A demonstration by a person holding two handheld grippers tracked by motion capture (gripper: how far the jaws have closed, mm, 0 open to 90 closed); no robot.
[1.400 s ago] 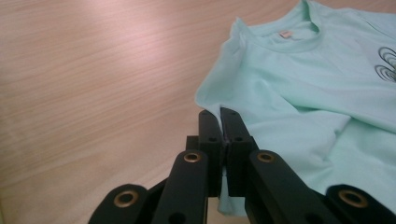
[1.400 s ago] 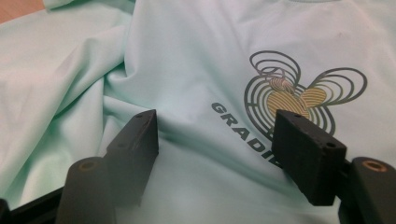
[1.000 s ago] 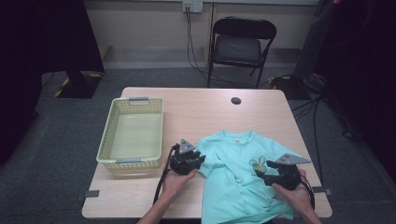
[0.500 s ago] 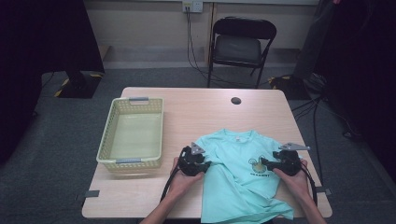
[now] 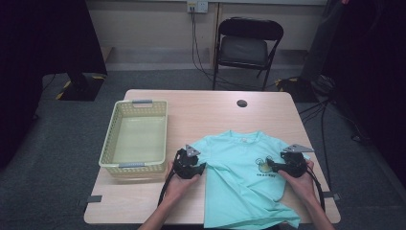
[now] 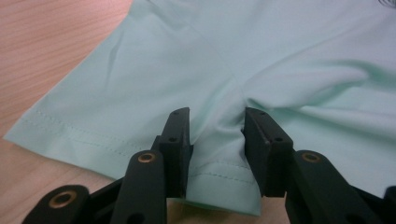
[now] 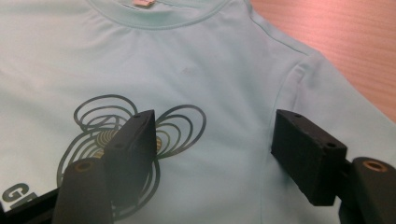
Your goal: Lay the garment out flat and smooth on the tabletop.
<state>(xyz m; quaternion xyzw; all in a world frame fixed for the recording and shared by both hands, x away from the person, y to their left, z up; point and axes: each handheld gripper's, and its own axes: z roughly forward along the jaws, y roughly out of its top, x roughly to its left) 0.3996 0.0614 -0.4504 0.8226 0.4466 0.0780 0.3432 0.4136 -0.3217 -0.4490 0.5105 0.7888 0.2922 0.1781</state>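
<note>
The mint T-shirt (image 5: 242,179) lay flat on the surface (image 5: 215,112), collar away from the person, hem toward them. The left hand-held gripper (image 5: 200,168), just opening, straddled a sleeve fold unpinched; the right hand-held gripper (image 5: 269,165), likewise widening, gaped over the print.

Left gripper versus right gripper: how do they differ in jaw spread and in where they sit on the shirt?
The left gripper has narrow jaws straddling a fabric ridge at the t-shirt sleeve hem; the right gripper has wide jaws over flat cloth beside the printed swirl. Left sits at the shirt's edge, right farther in. Both have just been opening.
</note>
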